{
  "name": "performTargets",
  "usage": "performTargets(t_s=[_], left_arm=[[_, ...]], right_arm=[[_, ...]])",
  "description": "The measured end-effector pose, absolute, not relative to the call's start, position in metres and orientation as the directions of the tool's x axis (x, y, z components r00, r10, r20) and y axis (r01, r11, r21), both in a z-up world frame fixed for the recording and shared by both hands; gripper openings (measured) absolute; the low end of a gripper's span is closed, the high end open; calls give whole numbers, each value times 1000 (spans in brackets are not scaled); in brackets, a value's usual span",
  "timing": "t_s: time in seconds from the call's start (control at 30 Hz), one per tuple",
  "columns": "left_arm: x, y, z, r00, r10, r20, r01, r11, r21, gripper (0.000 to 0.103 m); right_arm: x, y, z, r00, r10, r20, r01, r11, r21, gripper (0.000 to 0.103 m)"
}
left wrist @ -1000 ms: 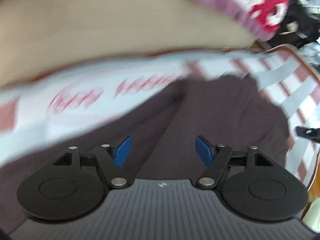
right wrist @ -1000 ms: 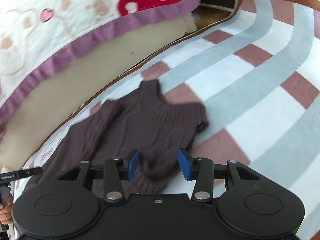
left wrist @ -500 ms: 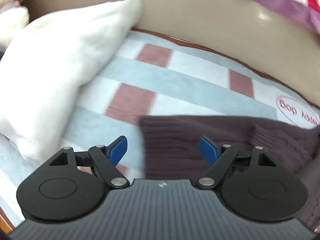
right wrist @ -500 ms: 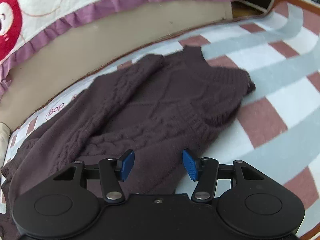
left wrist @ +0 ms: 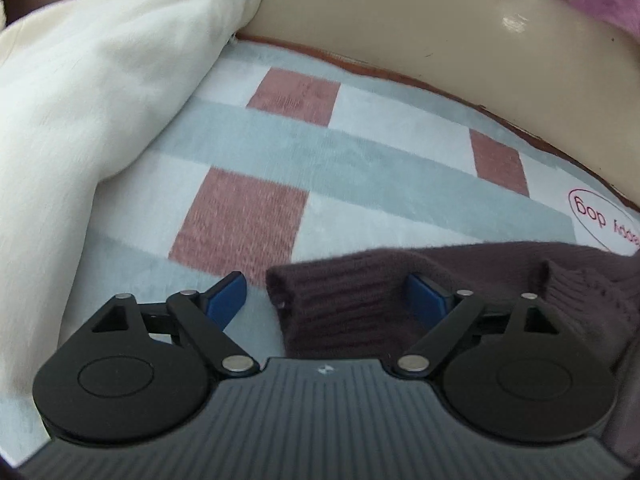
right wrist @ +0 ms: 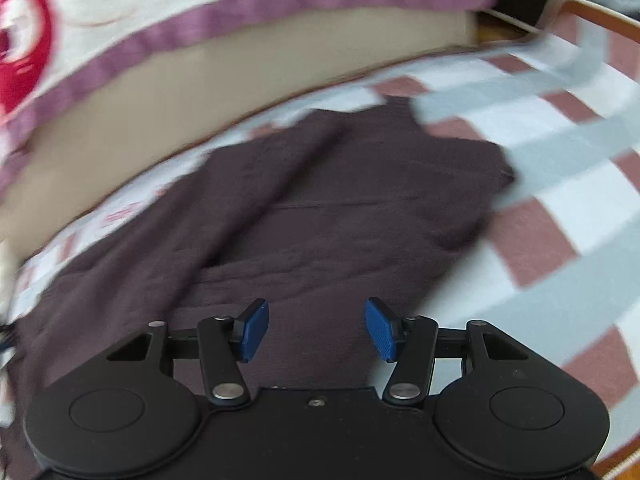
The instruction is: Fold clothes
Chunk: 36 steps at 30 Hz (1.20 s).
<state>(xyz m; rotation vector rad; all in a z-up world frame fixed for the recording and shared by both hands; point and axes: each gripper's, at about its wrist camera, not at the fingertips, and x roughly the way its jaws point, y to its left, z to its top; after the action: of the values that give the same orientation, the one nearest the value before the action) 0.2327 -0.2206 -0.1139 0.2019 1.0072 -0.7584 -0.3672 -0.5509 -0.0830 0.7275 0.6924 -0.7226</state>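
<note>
Sweater (left wrist: 352, 300) cuff between open left gripper (left wrist: 326, 294) pads, ungripped.

- One dark brown knitted sweater (right wrist: 320, 216)
- One striped blanket (left wrist: 360, 152) in grey, white and red-brown
- One white fleece cloth (left wrist: 92, 92)
- One purple-edged quilt (right wrist: 224, 16) with red prints
- Two grippers: left gripper (left wrist: 326, 298), right gripper (right wrist: 318, 330)

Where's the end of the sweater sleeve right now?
In the left wrist view, the ribbed sleeve cuff lies on the striped blanket, between the open left tool's pads, right of the white pillow.
</note>
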Motion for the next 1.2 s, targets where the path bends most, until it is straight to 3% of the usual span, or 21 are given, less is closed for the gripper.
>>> performTargets(t_s=[0.03, 0.07, 0.1, 0.27, 0.37, 0.43, 0.5, 0.63, 0.67, 0.7, 0.77, 0.93, 1.03, 1.2], left_arm=[[227, -222, -114, 326, -491, -808, 676, 719, -165, 71], [221, -225, -111, 331, -503, -798, 702, 697, -149, 35], [216, -229, -108, 327, -516, -792, 727, 672, -137, 10], [195, -241, -67, 504, -541, -673, 750, 660, 31, 10], [203, -243, -42, 603, -531, -595, 681, 731, 38, 9], [202, -249, -42, 682, -487, -546, 648, 748, 141, 0], [202, -252, -48, 714, -453, -534, 626, 755, 197, 4], [215, -238, -62, 555, -480, -679, 666, 746, 17, 6], [213, -236, -62, 523, -489, -698, 679, 734, -6, 14], [208, -235, -61, 501, -495, -710, 695, 719, -11, 32], [192, -235, -55, 476, -528, -703, 740, 673, -4, 51], [142, -257, -44, 336, -607, -720, 830, 553, -79, 54], [92, -280, -42, 213, -651, -728, 885, 444, -139, 63], [-14, -333, -54, 82, -636, -767, 966, 239, -96, 62]], right_arm=[[-358, -544, -77, 596, -291, -748, 731, 582, 356, 59], [-347, -535, -72, 630, -242, -738, 681, 629, 375, 59], [-333, -525, -68, 656, -187, -731, 628, 673, 392, 59], [-249, -456, -59, 688, 108, -717, 312, 849, 427, 59], [-208, -408, -56, 650, 254, -716, 112, 900, 421, 59], [-190, -378, -56, 617, 345, -708, -11, 903, 430, 59], [-178, -353, -62, 569, 392, -723, -85, 902, 423, 59], [-165, -319, -78, 489, 404, -773, -150, 912, 381, 59], [-166, -321, -80, 492, 393, -777, -133, 916, 379, 59], [-170, -327, -81, 507, 380, -774, -100, 917, 386, 59], [-181, -350, -80, 555, 338, -760, 6, 912, 409, 59], [-235, -443, -75, 664, 86, -742, 371, 824, 427, 59], [-288, -500, -71, 683, -110, -722, 576, 689, 440, 59], [-370, -565, -78, 631, -319, -707, 756, 456, 469, 60]])
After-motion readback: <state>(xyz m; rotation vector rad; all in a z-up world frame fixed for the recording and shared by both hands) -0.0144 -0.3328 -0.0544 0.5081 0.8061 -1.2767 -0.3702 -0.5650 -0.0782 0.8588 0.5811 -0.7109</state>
